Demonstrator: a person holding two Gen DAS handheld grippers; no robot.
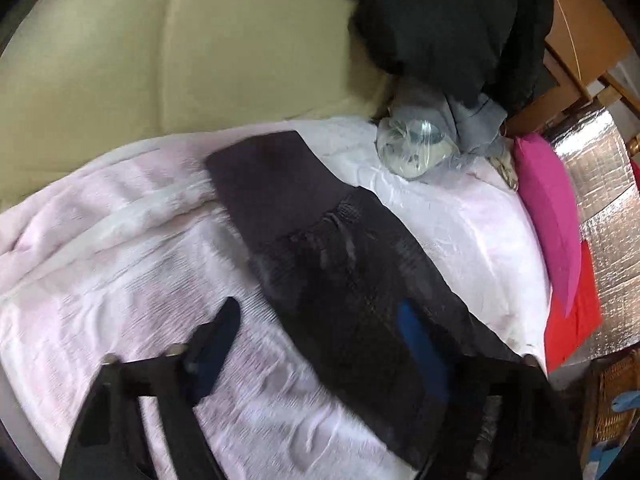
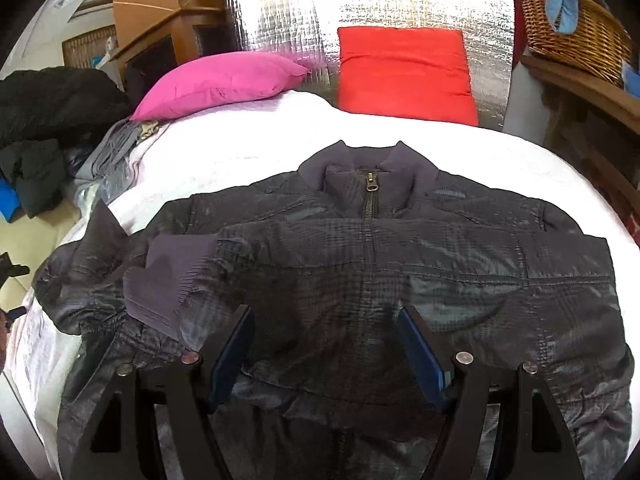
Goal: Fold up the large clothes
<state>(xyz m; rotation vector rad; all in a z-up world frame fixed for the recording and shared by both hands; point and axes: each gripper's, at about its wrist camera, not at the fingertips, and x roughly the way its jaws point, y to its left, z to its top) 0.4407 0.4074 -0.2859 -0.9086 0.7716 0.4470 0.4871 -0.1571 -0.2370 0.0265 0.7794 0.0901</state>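
A dark checked jacket [image 2: 400, 248] lies face up on the pale blanket [image 2: 240, 152], zipper shut and collar towards the far side. One sleeve is folded across the chest, its ribbed cuff [image 2: 168, 276] at the left. My right gripper [image 2: 325, 316] hovers open over the jacket's lower front, and the pads press on nothing. In the left wrist view the other sleeve [image 1: 340, 264] stretches diagonally over the blanket [image 1: 120, 240], ending in its cuff [image 1: 264, 172]. My left gripper [image 1: 318, 312] is open, with one finger over the sleeve and the other over the blanket.
A pink pillow [image 2: 216, 80] and a red cushion [image 2: 404, 72] lean on a silver foil panel [image 2: 360, 0] behind the blanket. A wicker basket [image 2: 576, 32] stands at the right on wooden furniture. Black clothes [image 1: 440, 20], a plastic-wrapped item [image 1: 416, 148] and a beige cushion [image 1: 160, 48] are also in view.
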